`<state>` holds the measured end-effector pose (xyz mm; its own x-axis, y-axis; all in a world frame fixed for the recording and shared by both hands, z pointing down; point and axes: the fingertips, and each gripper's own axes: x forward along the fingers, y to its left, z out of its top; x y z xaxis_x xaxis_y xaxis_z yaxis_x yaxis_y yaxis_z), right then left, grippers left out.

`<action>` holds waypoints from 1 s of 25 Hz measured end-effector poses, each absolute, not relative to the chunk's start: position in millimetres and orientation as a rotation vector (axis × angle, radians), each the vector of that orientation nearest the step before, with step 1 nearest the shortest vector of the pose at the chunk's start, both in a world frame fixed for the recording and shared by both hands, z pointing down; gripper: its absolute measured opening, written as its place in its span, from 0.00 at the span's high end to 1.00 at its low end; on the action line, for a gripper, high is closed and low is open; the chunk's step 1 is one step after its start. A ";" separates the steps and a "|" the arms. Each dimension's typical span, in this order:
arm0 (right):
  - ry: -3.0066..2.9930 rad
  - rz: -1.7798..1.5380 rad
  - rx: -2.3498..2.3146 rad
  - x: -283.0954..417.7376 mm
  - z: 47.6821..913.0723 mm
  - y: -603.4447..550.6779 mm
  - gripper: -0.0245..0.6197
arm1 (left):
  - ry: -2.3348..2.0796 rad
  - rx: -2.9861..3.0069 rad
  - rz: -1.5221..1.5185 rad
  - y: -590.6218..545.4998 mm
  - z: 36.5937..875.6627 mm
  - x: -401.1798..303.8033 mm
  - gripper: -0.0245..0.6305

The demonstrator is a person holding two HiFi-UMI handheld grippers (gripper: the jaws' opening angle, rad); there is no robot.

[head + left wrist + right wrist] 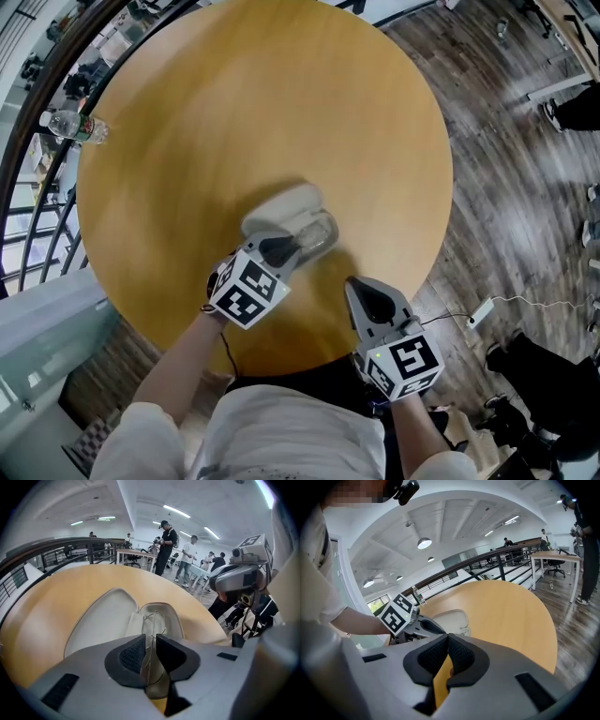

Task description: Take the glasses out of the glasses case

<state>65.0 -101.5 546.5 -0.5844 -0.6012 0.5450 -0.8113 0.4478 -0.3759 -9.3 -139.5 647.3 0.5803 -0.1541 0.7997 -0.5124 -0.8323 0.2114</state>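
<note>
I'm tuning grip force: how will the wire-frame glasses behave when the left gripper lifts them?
Probably light and springy: the glasses show only thin wire rims. The left gripper is shut on one narrow part, so they may pivot or bend under hard squeeze. The open case looks light and might drag along.

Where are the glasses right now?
In the left gripper view, the glasses are pinched in the shut left gripper, right over the open glasses case on the round wooden table.
</note>
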 end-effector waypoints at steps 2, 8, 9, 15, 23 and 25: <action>-2.367 0.891 1.211 66.0 546.9 -103.0 0.92 | -0.493 2.385 1.167 -136.6 650.1 -7.5 0.84; -2.369 0.892 1.213 64.3 546.5 -105.0 0.92 | -0.428 2.419 1.237 -131.9 653.5 -5.6 0.87; -2.368 0.894 1.213 64.1 546.8 -104.8 0.92 | -0.423 2.430 1.251 -131.3 653.4 -5.6 0.87; -2.373 0.892 1.213 64.5 546.6 -104.6 0.92 | -0.433 2.460 1.267 -131.0 651.8 -4.9 0.88; -2.377 0.893 1.212 65.6 545.5 -103.1 0.92 | -0.487 2.490 1.265 -135.7 642.4 -4.9 0.88; -2.380 0.892 1.211 64.5 544.9 -103.0 0.92 | -0.485 2.486 1.267 -135.4 642.4 -5.8 0.88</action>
<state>64.5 -103.0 544.9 -0.5870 -0.6063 0.5366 -0.8096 0.4445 -0.3834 -5.8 -135.4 642.4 0.5523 -0.1571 0.8187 -0.4295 -0.8953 0.1180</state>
